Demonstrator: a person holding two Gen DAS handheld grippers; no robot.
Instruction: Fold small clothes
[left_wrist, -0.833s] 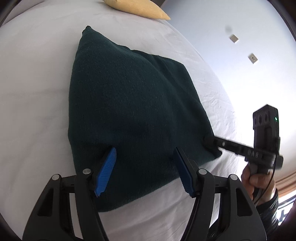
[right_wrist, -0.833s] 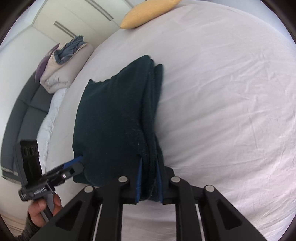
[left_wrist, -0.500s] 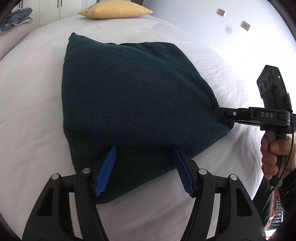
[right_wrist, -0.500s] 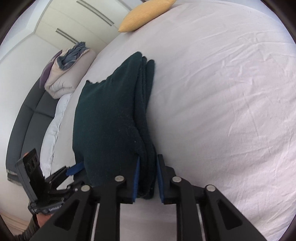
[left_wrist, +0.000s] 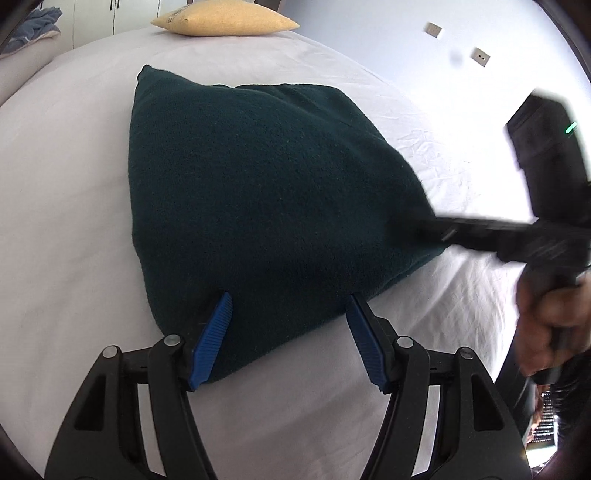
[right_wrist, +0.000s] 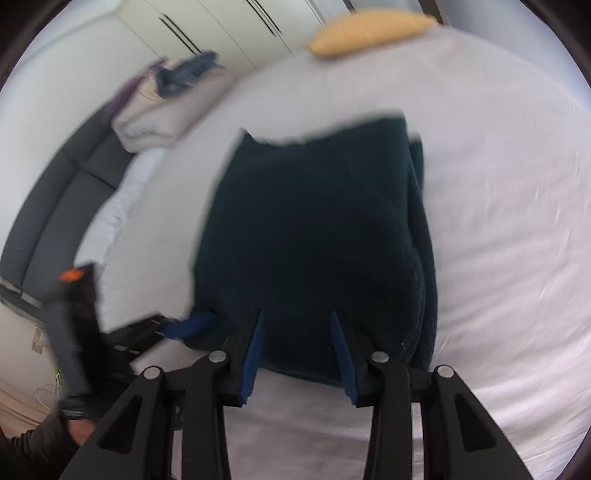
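The right gripper, clamped on the dark green garment half a second ago, has just been opening; its pads now stand apart, releasing the fold. The left gripper stays wide, astride the near corner. The folded garment lies on the white bed, its long axis toward the yellow pillow.
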